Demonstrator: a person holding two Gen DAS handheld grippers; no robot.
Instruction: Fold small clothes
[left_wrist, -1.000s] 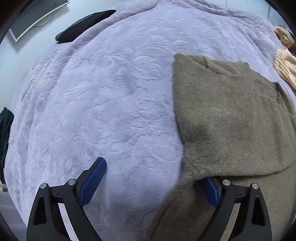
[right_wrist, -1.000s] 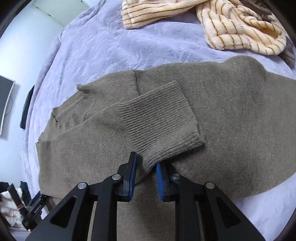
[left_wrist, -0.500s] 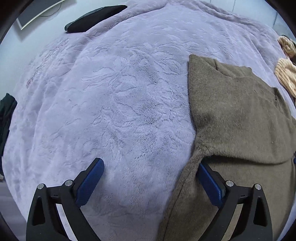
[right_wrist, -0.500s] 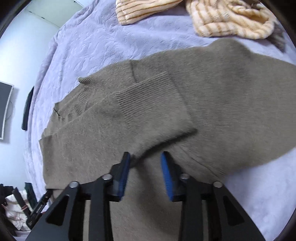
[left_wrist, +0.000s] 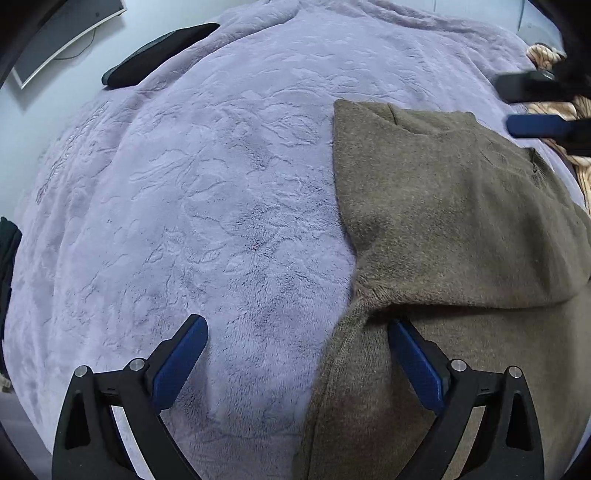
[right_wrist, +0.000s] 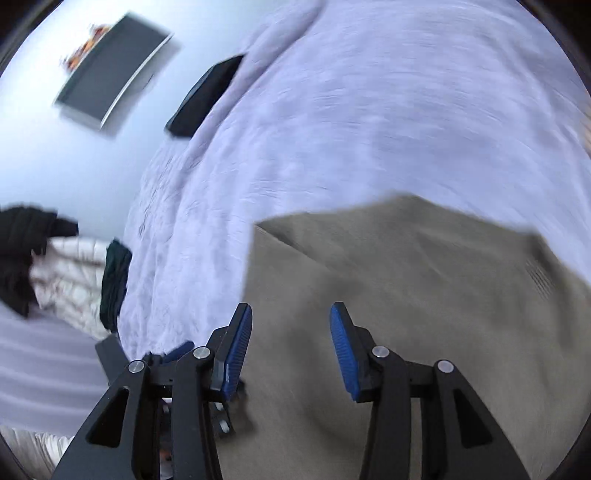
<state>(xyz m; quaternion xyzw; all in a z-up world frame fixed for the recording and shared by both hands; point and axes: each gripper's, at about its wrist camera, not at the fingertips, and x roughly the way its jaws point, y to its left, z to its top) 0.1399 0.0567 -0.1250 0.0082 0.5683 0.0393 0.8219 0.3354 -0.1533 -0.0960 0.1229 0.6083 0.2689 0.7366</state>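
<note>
The brown sweater (left_wrist: 461, 229) lies folded on the lilac blanket (left_wrist: 207, 206). The left gripper (left_wrist: 297, 354) is spread wide over the sweater's edge. The right gripper (right_wrist: 291, 332) hovers above it, jaws apart, holding nothing.

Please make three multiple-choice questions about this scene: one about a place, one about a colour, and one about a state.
1. Where does the sweater lie in the left wrist view?
A. on the right part of the blanket
B. on the left part of the blanket
C. on the floor

2. What colour is the blanket?
A. green
B. lilac
C. red

3. How is the left gripper?
A. shut on the sweater
B. open
C. shut on nothing

Answers: 1 A, the brown knit fills the right side; 2 B, the plush cover is pale purple; 3 B, its blue pads stand wide apart and grip no cloth.
</note>
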